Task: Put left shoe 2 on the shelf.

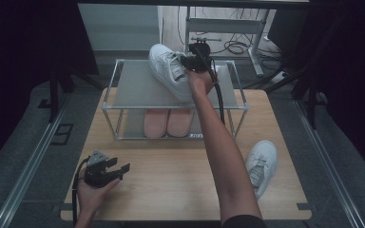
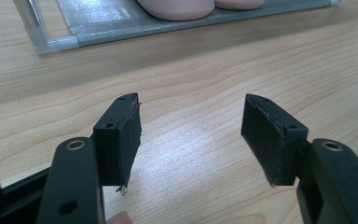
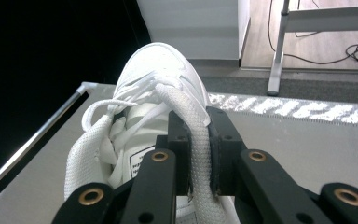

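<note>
A white sneaker (image 1: 168,70) lies on the top shelf of a small metal shoe rack (image 1: 133,90), toe pointing away. My right gripper (image 1: 190,62) is shut on the sneaker's side collar (image 3: 196,140), the white mesh wall pinched between both black pads. A second white sneaker (image 1: 261,166) lies on the wooden table at the right. My left gripper (image 1: 119,168) rests low over the table at the front left, jaws wide open with bare wood between them (image 2: 191,135).
A pair of pink shoes (image 1: 167,122) sits on the rack's lower shelf, and their toes (image 2: 177,7) are near the top of the left gripper view. The wooden table (image 1: 171,185) ends at dark floor on all sides. Desk legs and cables (image 1: 233,45) lie behind the rack.
</note>
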Available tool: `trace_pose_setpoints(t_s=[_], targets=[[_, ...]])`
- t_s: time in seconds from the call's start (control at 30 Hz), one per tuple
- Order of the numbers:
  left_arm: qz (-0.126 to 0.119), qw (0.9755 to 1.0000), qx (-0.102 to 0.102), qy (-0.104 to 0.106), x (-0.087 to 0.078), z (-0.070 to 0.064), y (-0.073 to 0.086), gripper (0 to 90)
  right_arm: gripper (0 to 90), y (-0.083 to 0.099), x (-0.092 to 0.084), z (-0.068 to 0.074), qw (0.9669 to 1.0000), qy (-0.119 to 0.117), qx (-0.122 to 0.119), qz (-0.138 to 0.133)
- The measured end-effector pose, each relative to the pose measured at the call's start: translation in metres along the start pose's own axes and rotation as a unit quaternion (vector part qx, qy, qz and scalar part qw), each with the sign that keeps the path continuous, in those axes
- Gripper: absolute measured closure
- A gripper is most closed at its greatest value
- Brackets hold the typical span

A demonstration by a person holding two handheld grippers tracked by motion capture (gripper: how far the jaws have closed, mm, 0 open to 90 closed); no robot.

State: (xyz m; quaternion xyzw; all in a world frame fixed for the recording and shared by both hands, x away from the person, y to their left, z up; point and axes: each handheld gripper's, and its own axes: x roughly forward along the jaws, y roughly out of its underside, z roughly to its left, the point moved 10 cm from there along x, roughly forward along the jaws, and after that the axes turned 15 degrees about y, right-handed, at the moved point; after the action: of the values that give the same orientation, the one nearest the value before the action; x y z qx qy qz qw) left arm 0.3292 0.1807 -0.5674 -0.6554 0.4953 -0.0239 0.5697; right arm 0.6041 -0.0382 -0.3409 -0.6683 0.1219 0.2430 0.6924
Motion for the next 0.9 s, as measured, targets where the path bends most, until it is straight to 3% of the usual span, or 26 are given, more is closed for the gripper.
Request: trace_pose_setpoints(t_s=[0.23,0.37,0.53,0.67,0.9], targets=[[0.003,1.0000,-0.001,-0.001,0.002,0.001,0.001,38.1,79.4,0.012,0.008,-0.006,0.9999,-0.001,0.005,0.012],[0.004,1.0000,0.000,0.000,0.002,0.000,0.001,38.1,69.6,0.015,0.008,-0.009,0.9994,-0.015,0.014,0.028],[0.001,1.0000,0.002,-0.001,0.000,0.000,0.000,38.1,58.6,0.014,0.004,-0.016,0.9994,-0.024,0.015,0.020],[0.002,1.0000,0.001,-0.002,0.000,-0.001,0.000,38.0,56.2,0.007,-0.009,-0.019,0.9997,-0.025,0.003,-0.004],[0.000,1.0000,0.001,-0.002,0.000,-0.002,0.000,38.0,58.1,0.006,-0.029,-0.031,0.9992,-0.027,-0.016,-0.022]])
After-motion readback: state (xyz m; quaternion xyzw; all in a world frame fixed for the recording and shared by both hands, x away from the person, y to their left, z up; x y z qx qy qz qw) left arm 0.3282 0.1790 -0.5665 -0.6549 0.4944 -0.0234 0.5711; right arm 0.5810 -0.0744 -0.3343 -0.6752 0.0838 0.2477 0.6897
